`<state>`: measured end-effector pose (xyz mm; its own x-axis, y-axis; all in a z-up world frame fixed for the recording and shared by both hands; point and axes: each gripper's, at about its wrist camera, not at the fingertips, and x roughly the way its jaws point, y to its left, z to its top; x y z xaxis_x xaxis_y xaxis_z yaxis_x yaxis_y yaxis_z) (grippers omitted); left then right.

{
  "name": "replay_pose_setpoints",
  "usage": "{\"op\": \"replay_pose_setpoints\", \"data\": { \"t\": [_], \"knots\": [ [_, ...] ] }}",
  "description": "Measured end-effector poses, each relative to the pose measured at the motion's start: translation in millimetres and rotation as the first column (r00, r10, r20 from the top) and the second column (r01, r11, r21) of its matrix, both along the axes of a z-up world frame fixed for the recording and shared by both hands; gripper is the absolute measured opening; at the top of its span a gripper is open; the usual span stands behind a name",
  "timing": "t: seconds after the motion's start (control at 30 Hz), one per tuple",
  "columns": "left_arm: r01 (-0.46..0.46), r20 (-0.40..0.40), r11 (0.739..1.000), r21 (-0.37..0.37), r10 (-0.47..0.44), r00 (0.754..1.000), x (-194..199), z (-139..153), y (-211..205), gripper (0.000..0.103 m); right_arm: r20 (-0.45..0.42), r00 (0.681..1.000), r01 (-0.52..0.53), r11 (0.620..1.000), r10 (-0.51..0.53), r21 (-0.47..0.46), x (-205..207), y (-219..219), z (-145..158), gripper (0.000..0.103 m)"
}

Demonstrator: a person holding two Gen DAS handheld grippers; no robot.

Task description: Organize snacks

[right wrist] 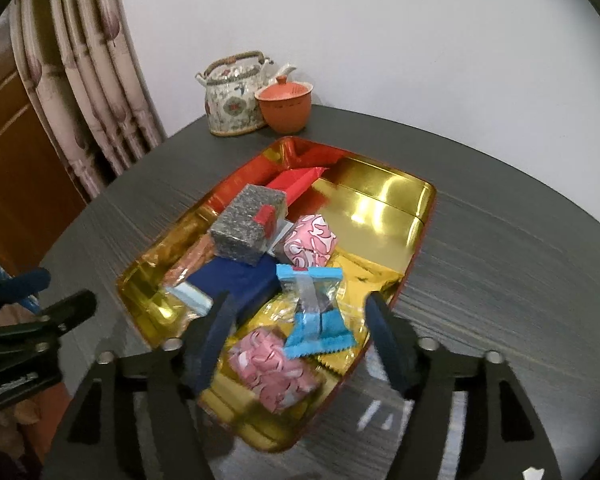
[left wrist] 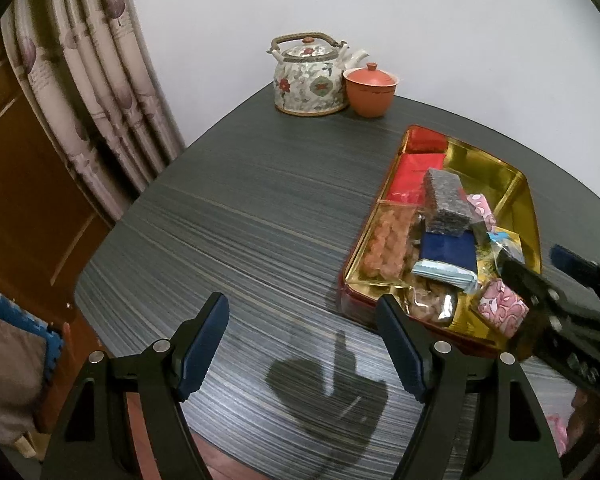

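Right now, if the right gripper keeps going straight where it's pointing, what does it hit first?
Probably the blue-ended clear candy wrapper lying in the gold tray, between the open right gripper fingers; depth is uncertain.

No lettering can be made out on any snack wrapper point(right wrist: 314, 312), the tin point(right wrist: 384, 196) or the teapot point(left wrist: 308, 76).

I see a plain white wall point(left wrist: 380, 8) behind a dark, streaky grey table point(left wrist: 240, 216). A patterned curtain point(left wrist: 88, 80) hangs at the left beside a brown wooden door point(left wrist: 16, 200). Light is soft, indoor.
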<state>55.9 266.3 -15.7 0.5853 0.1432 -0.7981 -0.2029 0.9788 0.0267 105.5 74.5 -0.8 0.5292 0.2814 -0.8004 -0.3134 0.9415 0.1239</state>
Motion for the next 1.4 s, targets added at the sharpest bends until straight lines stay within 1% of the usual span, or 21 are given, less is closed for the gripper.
{"op": "replay_pose_setpoints", "data": {
  "t": [0.03, 0.1, 0.17, 0.2, 0.4, 0.5, 0.6, 0.83, 1.07, 1.4],
  "knots": [
    [0.003, 0.0, 1.0, 0.002, -0.003, 1.0, -1, 0, -1, 0.076, 0.012, 1.0, 0.009, 1.0, -0.009, 0.003, -7, -2, 3, 0.082],
    [0.009, 0.0, 1.0, -0.001, -0.009, 1.0, -1, 0, -3, 0.076, 0.024, 1.0, 0.017, 1.0, -0.017, 0.003, -16, -4, 7, 0.083],
    [0.015, 0.0, 1.0, -0.002, -0.015, 1.0, -3, 0, -5, 0.076, 0.029, 0.999, 0.035, 0.999, -0.035, -0.004, -25, -6, 11, 0.086],
    [0.019, 0.0, 1.0, -0.003, -0.019, 1.0, -4, 1, -6, 0.076, 0.028, 0.999, 0.046, 0.999, -0.046, -0.007, -29, -7, 12, 0.091],
    [0.059, -0.015, 0.998, -0.014, -0.059, 0.998, -7, -3, -21, 0.076, 0.045, 0.995, 0.086, 0.996, -0.086, -0.006, -49, -12, 18, 0.095],
    [0.08, -0.022, 0.997, -0.01, -0.08, 0.997, -8, -6, -29, 0.076, 0.05, 0.994, 0.101, 0.994, -0.098, -0.047, -56, -12, 16, 0.096],
    [0.09, -0.026, 0.996, 0.004, -0.09, 0.996, -9, -8, -34, 0.076, 0.044, 0.994, 0.107, 0.991, -0.103, -0.084, -60, -13, 12, 0.102],
    [0.086, -0.031, 0.996, 0.0, -0.086, 0.996, -8, -9, -33, 0.076, 0.041, 0.992, 0.122, 0.987, -0.118, -0.102, -60, -21, 10, 0.102],
    [0.074, -0.027, 0.997, 0.007, -0.074, 0.997, -8, -8, -32, 0.076, 0.032, 0.995, 0.102, 0.989, -0.099, -0.111, -63, -18, 8, 0.102],
    [0.077, -0.025, 0.997, 0.016, -0.076, 0.997, -9, -8, -32, 0.076, -0.004, 0.996, 0.089, 0.992, -0.09, -0.094, -64, -17, 3, 0.102]
  ]
}}
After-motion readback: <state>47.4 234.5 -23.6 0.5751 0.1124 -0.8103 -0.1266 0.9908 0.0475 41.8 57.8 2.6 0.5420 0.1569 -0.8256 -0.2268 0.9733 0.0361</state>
